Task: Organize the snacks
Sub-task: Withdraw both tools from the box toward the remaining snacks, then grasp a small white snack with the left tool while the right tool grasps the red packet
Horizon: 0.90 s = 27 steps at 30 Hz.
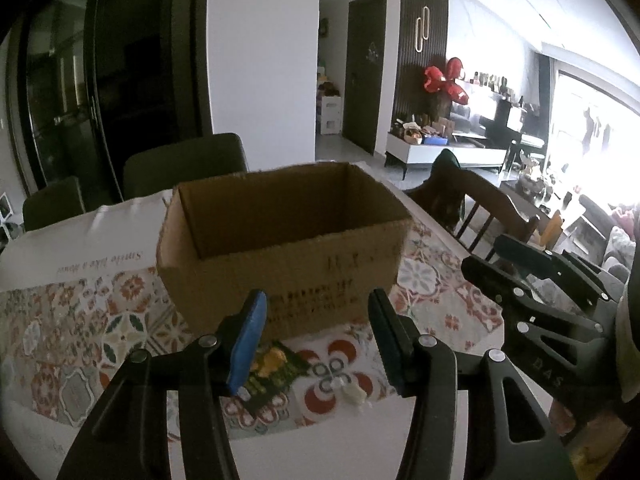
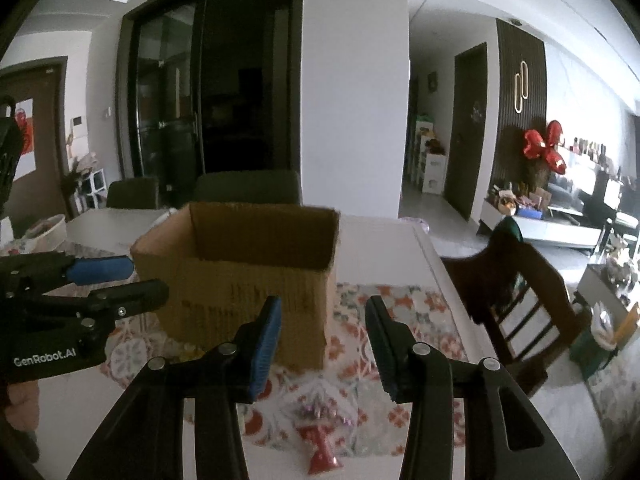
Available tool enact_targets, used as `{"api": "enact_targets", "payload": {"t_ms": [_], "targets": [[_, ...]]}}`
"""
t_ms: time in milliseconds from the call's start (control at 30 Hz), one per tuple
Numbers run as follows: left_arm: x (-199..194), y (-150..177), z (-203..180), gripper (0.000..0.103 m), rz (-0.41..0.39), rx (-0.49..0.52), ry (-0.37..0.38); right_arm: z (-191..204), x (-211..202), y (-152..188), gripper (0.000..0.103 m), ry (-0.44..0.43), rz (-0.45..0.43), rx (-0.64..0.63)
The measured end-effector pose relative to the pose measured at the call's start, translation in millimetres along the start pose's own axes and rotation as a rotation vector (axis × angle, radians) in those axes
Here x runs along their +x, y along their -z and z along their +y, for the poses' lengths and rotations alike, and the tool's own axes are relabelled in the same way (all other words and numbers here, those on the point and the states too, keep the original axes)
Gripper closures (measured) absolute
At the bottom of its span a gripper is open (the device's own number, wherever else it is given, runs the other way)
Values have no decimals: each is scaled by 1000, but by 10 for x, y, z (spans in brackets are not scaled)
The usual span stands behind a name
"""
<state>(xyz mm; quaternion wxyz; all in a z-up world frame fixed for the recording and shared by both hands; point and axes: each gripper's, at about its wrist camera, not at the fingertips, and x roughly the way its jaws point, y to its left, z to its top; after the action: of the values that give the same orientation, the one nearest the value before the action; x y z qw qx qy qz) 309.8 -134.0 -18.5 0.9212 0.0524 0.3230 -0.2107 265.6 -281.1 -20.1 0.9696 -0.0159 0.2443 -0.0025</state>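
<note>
Left claw (image 1: 316,336) (spread), facing cardboard box (image 1: 280,240)

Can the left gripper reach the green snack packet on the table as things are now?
Probably yes. The left gripper is open, and the green snack packet lies uncovered just below its fingers, before the cardboard box.

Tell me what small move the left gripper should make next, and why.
Probably lower the left gripper onto the green snack packet and close. Its jaws are open and empty, the packet lies on the patterned mat just below them, and the cardboard box stands open right behind.
</note>
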Motion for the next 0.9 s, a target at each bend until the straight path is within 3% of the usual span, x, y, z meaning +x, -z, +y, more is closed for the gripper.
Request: {"api": "enact_targets", "payload": {"t_ms": [233, 500, 900], "targets": [[58, 329, -125, 51, 37, -8, 16, -42, -70, 333, 59, -17, 45, -3], [327, 642, -173, 51, 150, -58, 31, -63, 66, 678, 59, -54, 139, -2], [792, 839, -240, 58, 293, -104, 57, -143, 384, 1046, 59, -95, 275, 28]]}}
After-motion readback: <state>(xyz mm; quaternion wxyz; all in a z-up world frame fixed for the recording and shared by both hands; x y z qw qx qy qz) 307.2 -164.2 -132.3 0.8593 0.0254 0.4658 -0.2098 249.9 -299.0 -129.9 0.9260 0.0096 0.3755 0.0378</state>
